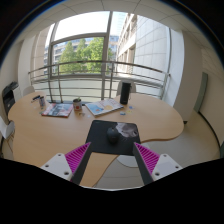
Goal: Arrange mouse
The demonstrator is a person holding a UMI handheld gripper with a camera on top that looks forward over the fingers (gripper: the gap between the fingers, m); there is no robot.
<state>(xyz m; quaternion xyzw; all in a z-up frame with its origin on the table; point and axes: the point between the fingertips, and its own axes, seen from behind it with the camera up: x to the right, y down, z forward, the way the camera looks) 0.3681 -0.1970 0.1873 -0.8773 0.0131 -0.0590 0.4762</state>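
Item: a handheld two-finger gripper (110, 160), viewed from its own camera. Its fingers (72, 158) are standing wide apart, each showing a magenta ribbed pad on the inner face, and they are gripping nothing; the gap between them is lying open over the near edge of the surface.

Item: a rounded light-wood tabletop surface (160, 118), carrying everything listed below.

Item: a flat black rectangular mouse mat (100, 131), lying at the near edge of the surface, just ahead of the fingers and reaching partly between them.

Item: a small dark grey computer mouse (123, 131), sitting on the right part of the mat, a little ahead of the right finger and apart from it. Its finer details are too small to make out.

Item: an open magazine with coloured pages (57, 110), lying flat towards the left edge of the surface, well beyond the fingers.

Item: a small cylindrical cup or jar (77, 104), standing upright near the far edge, between the magazine and a second flat printed sheet (96, 108).

Item: a tall dark upright object (124, 94), possibly a speaker, standing at the far edge of the surface.

Setting: a metal railing (100, 68) and large windows (85, 45) are running behind the surface, with green trees and a pale building showing outside.
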